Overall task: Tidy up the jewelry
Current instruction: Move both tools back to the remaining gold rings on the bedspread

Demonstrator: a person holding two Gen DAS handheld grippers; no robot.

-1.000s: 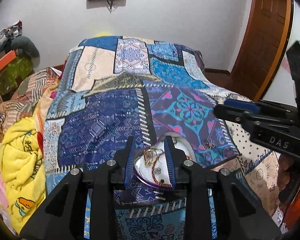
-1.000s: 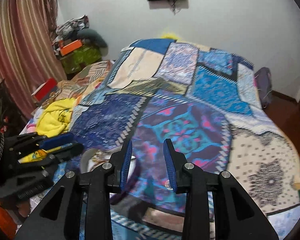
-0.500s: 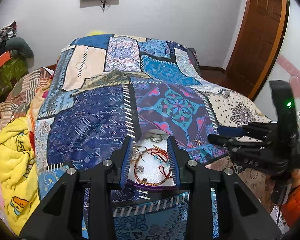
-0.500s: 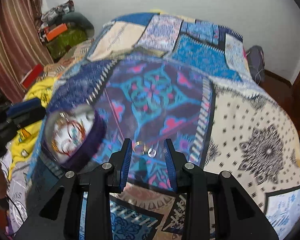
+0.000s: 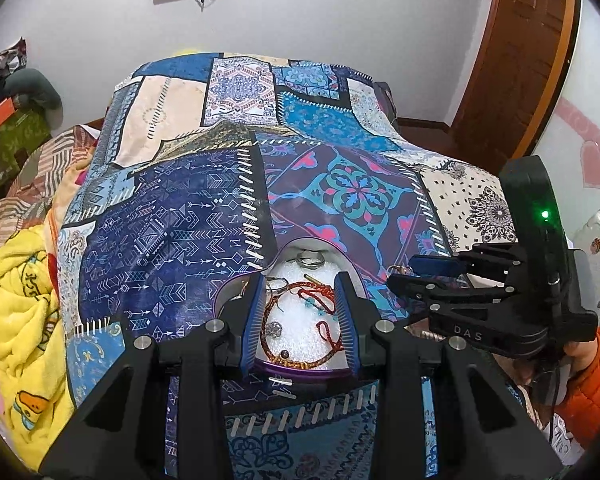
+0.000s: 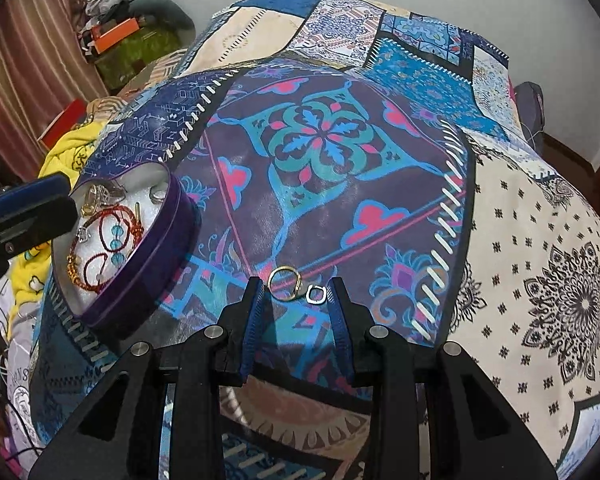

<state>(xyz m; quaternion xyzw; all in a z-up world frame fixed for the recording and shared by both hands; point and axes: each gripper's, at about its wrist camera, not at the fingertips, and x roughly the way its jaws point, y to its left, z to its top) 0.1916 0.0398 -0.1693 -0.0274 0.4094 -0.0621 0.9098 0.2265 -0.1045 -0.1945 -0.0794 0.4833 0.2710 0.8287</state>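
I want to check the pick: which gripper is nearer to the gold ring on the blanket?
Right. The right gripper has the gold ring between its open fingertips; the left gripper hovers over the purple tin, off to one side.

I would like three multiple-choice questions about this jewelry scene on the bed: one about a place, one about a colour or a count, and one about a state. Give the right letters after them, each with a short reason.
1. Where do the two loose rings lie?
A. Inside the tin
B. On the bedspread, in front of the right gripper
C. On the yellow blanket

2. What colour is the outer wall of the tin?
A. Purple
B. Green
C. White

3. How is the right gripper?
A. Shut on a ring
B. Shut on the tin
C. Open, holding nothing

Answers:
1 B: the gold ring and the silver ring rest on the bedspread near the tips of the right gripper, apart from the tin.
2 A: the tin's side is purple.
3 C: its jaws stand apart around the rings, touching neither.
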